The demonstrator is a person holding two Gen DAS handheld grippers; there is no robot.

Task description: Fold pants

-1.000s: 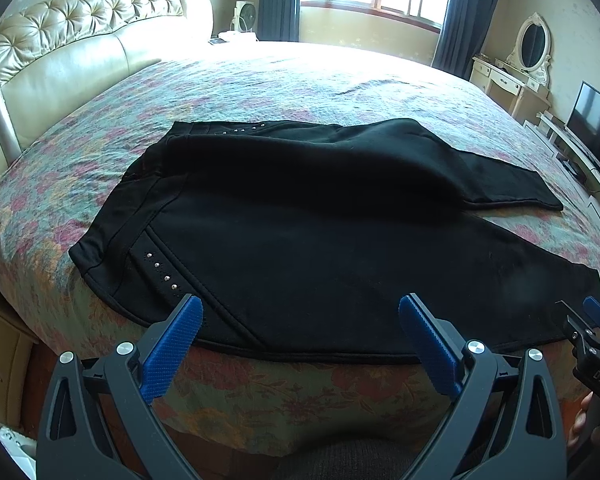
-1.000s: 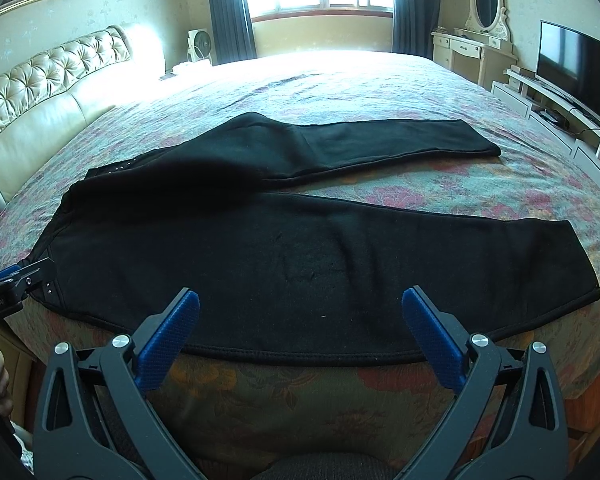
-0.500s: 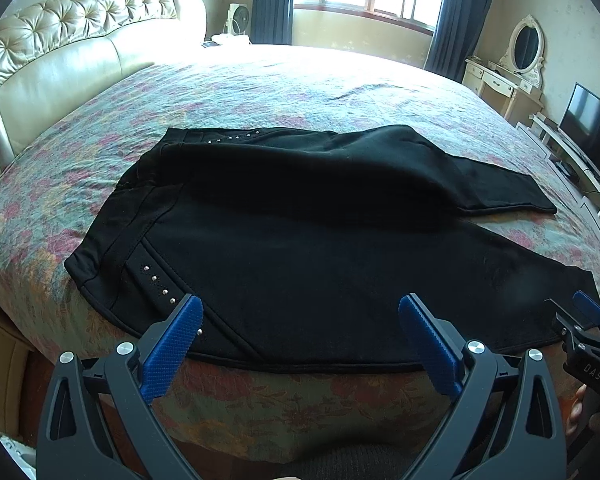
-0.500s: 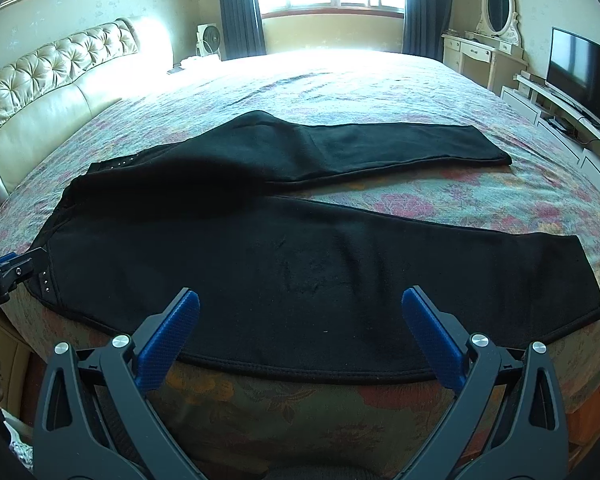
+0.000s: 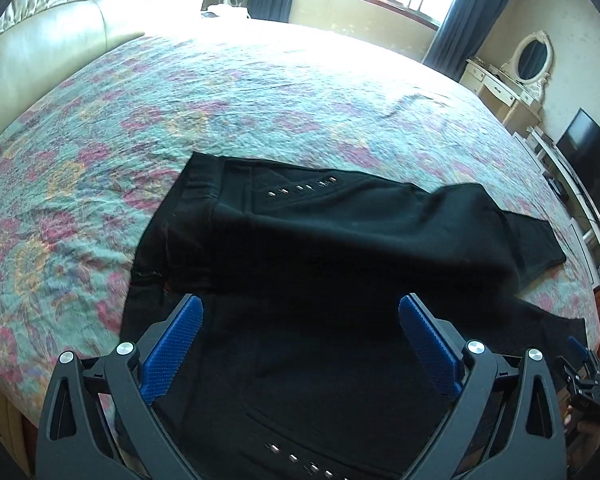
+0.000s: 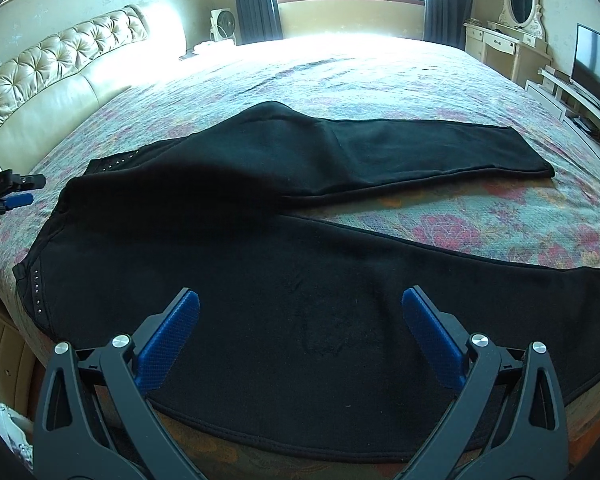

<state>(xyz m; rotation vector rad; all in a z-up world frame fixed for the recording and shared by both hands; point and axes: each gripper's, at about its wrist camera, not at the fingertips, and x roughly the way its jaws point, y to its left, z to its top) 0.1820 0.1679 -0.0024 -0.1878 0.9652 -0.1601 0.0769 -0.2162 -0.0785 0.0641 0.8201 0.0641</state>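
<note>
The left tongs (image 5: 300, 344) have moved forward and down in the last half second: a moment ago they hung back off the bed's near edge with the whole waist in view, and now they hover right over the waist end of the pants (image 5: 340, 248), with the near row of studs (image 5: 300, 462) beneath the fingers. They are spread wide, gripping nothing. The right tongs (image 6: 300, 332) have shifted far less; they hang over the near leg (image 6: 380, 300), also released and empty.

The pants lie flat on the bed (image 6: 380, 80), waist to the left, the two legs splayed apart to the right with a wedge of floral cover showing between them. Nothing is folded yet.

The advance of the left tongs suggests the reach for a first grasp has begun, probably at the near waist corner, while the right would take the near leg's edge so that this half can be carried over onto the far leg (image 6: 420, 152).
</note>
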